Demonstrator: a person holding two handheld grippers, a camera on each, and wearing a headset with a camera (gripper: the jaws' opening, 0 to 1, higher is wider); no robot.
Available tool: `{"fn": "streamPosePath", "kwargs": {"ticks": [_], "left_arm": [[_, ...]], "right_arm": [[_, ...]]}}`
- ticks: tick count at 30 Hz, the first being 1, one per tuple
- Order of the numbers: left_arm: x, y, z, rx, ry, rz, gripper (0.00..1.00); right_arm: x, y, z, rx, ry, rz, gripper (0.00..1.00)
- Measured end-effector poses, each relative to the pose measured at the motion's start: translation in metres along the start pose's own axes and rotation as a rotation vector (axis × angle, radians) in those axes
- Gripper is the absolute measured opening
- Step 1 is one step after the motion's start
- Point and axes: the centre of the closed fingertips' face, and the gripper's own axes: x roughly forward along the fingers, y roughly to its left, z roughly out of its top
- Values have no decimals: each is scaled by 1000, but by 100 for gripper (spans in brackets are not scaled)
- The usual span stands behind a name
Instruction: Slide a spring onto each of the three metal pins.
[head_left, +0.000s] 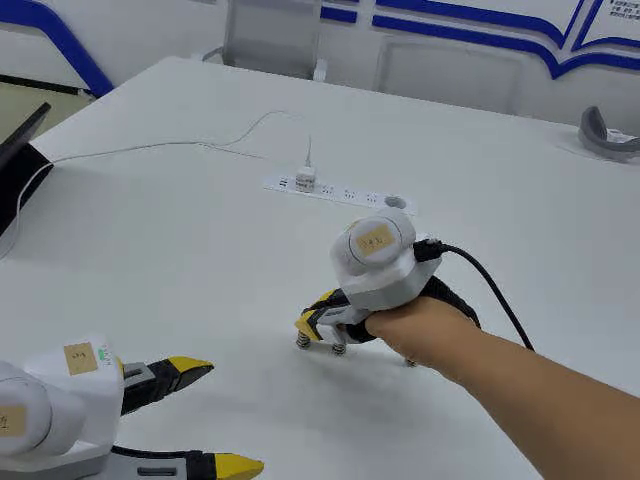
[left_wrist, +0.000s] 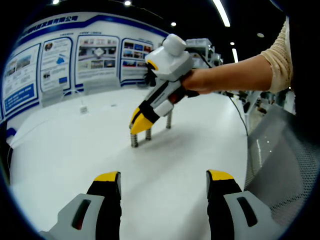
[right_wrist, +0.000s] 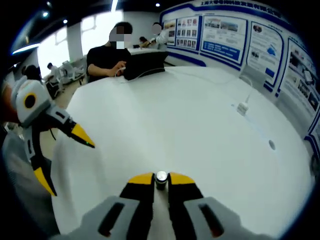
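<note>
Three upright metal pins stand on the white table (head_left: 200, 250), and spring coils show on each: the left pin (head_left: 302, 341), the middle pin (head_left: 339, 348) and the right pin (head_left: 410, 360). A hand holds my right gripper (head_left: 308, 322) tilted down over the left pin. It is shut on the spring (right_wrist: 161, 178), whose round silver top sits between its yellow tips (right_wrist: 161, 181). In the left gripper view the same gripper (left_wrist: 135, 125) touches the top of the nearest pin (left_wrist: 134, 140). My left gripper (head_left: 218, 416) (left_wrist: 164, 176) hangs open, low at the near left, with nothing between its fingers.
A white power strip (head_left: 340, 192) with a plugged-in charger (head_left: 305, 179) and a thin white cable (head_left: 150, 150) lies beyond the pins. A dark device (head_left: 15, 165) sits at the left edge and a grey object (head_left: 605, 135) at the far right. A person (right_wrist: 107, 57) sits at a laptop across the table.
</note>
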Motion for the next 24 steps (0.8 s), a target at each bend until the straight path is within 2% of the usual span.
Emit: {"fn": "streamPosePath", "kwargs": {"ticks": [6, 11, 19, 24], "left_arm": [[1, 0, 1, 4, -1, -1, 71], [2, -1, 2, 7, 1, -2, 71], [4, 0, 6, 13, -4, -3, 72], [4, 1, 7, 15, -6, 1, 72]], "right_arm": [[0, 2, -2, -3, -9, 4, 16], [-6, 5, -2, -13, -22, 1, 20], [-29, 9, 4, -41, -74, -15, 22], [-48, 12, 10, -40, -128, -27, 23]]}}
